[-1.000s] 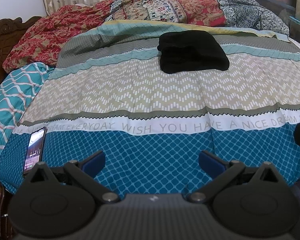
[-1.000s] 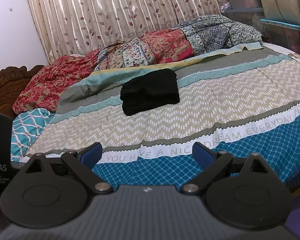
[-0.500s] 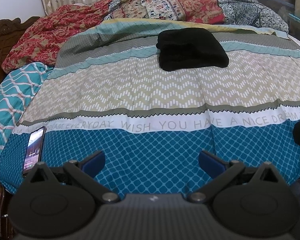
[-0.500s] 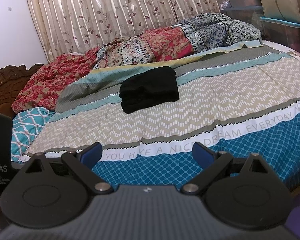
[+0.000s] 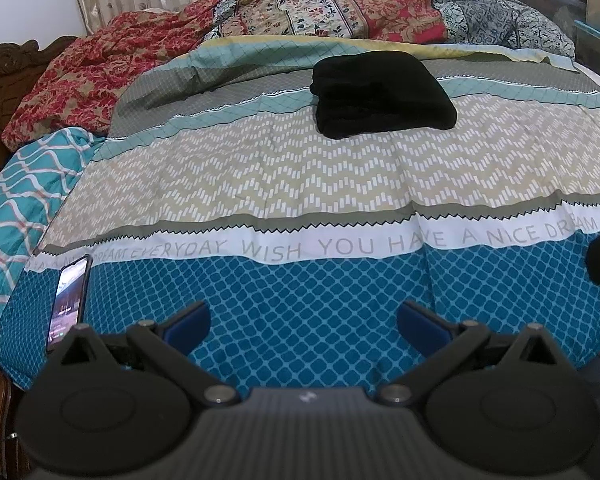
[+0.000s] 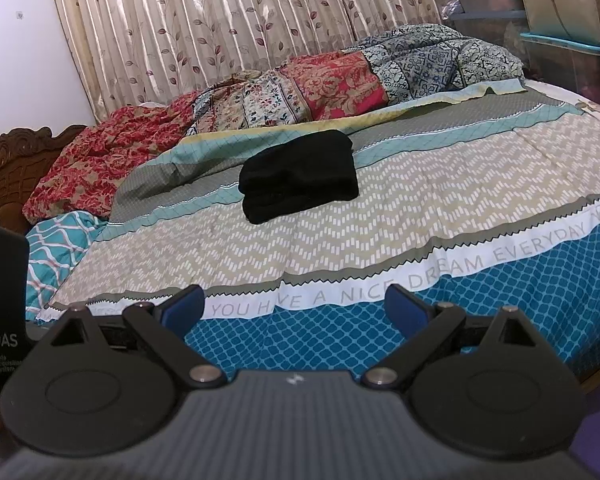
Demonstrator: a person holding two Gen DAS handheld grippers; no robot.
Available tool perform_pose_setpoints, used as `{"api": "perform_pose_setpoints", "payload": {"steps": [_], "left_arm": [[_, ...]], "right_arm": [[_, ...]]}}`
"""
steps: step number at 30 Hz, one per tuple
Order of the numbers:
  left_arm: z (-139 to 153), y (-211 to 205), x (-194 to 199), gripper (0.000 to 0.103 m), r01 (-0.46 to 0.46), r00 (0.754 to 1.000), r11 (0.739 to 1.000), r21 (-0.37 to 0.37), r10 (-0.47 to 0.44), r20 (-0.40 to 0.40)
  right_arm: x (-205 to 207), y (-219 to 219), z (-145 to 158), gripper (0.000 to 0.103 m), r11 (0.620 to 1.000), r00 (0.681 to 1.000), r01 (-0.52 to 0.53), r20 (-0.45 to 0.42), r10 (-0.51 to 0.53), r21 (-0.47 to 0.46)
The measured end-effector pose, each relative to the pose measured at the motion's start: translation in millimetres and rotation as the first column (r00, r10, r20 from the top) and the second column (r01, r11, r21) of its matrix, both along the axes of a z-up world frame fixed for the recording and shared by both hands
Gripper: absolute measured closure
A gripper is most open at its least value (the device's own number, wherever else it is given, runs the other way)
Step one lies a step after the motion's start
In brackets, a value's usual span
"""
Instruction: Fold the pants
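Left wrist view catches a phone (image 5: 69, 298) lying on the blue part of the bedspread (image 5: 300, 184) near the left edge of the bed, screen lit. The right wrist view doesn't show that at all. What it has instead is a dark device (image 6: 2, 320) at its left edge with "DAS" printed on it and smaller lines below, something like "Data Acquisition System" but partly cut off. It also gets the leaf-print curtain (image 6: 240, 24) and some plastic storage boxes (image 6: 568, 52) off to the right, which the left view barely has.

The white band on the bedspread reads "DREAM EVERYDAY WISH YOU HAVE A NICE DREAM" across the two views.

The pants (image 5: 382, 94) are black, already folded into a thick squarish bundle, sitting on the grey and teal stripes toward the far side of the bed, well apart from both grippers. Stacked fold edges face the left and near side; the long axis runs roughly across the bed, though it's close to square.

Left gripper (image 5: 303, 322) and right gripper (image 6: 294, 306): jaws spread wide apart on both, nothing between them, hovering over the near blue edge.
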State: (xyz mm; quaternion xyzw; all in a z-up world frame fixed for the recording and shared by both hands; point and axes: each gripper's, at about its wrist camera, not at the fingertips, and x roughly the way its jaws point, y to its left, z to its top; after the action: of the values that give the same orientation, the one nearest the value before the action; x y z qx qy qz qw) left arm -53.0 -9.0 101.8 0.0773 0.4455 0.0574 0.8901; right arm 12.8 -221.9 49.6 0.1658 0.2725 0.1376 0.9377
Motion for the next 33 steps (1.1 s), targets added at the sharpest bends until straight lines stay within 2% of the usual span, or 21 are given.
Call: {"api": "perform_pose_setpoints", "payload": {"steps": [33], "left_arm": [[-5.2, -0.6, 0.0, 0.000, 0.003, 1.000, 1.000, 0.002, -0.003, -0.013]], "right_arm": [[-1.5, 2.6, -4.7, 0.005, 1.000, 1.000, 0.000, -0.010, 0.000, -0.003]]}}
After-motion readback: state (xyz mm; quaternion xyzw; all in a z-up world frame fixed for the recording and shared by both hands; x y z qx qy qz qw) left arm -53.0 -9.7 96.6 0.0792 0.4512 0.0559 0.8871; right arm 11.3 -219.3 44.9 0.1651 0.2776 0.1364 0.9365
